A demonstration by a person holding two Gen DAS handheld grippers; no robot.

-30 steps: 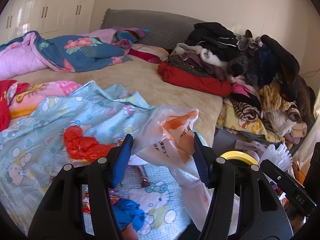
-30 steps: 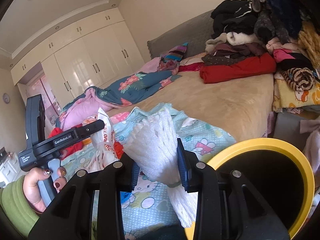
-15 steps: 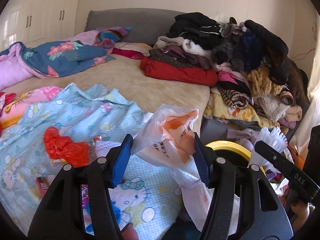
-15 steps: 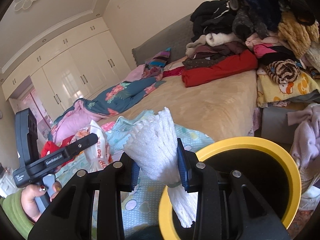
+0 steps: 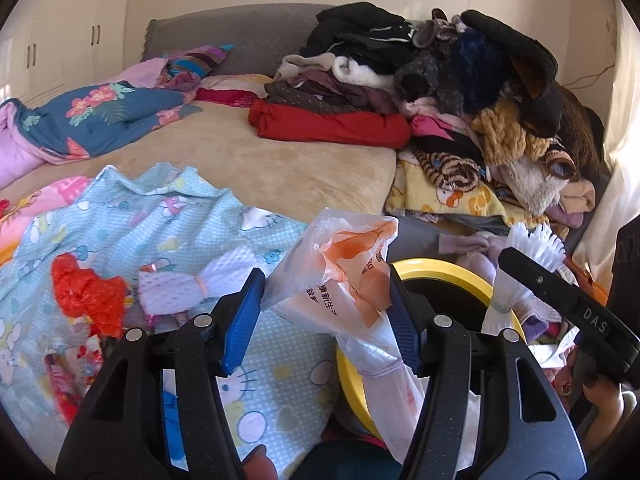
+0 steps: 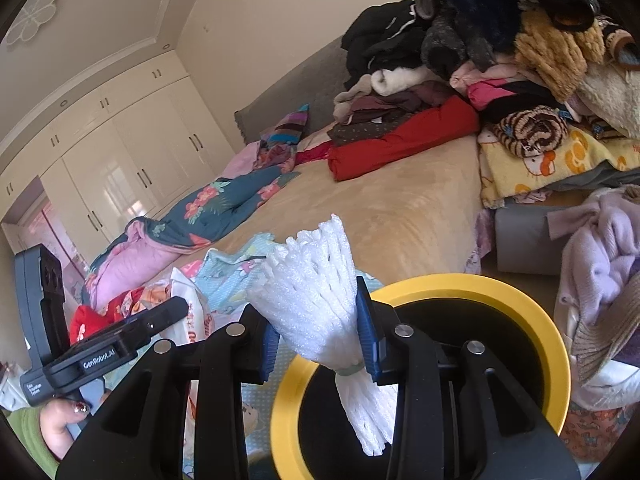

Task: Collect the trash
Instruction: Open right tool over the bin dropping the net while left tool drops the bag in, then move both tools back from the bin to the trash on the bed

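Note:
My left gripper (image 5: pixel 326 312) is shut on a crumpled white and orange plastic bag (image 5: pixel 344 280), whose tail hangs over the yellow rim of a black bin (image 5: pixel 444 276). My right gripper (image 6: pixel 318 332) is shut on a white foam net bundle (image 6: pixel 316 280), held above the open mouth of the yellow-rimmed bin (image 6: pixel 532 320). On the blue cartoon-print sheet (image 5: pixel 160 216) lie a red plastic scrap (image 5: pixel 88 292), another white foam net (image 5: pixel 188 284) and colourful wrappers (image 5: pixel 72 368). The right gripper's body (image 5: pixel 568 308) shows at the right of the left wrist view.
A beige bed (image 5: pixel 280 160) holds a pile of clothes and plush toys (image 5: pixel 460 80) and a floral quilt (image 5: pixel 100 116). A lilac garment (image 6: pixel 600 248) lies beside the bin. White wardrobes (image 6: pixel 120 152) line the far wall. A hand in a green sleeve (image 6: pixel 48 428) holds the left gripper.
Both grippers have swung rightward with their loads; the yellow-rimmed bin has come in under them and fills more of both views. The red scrap has slid leftward in the left wrist view.

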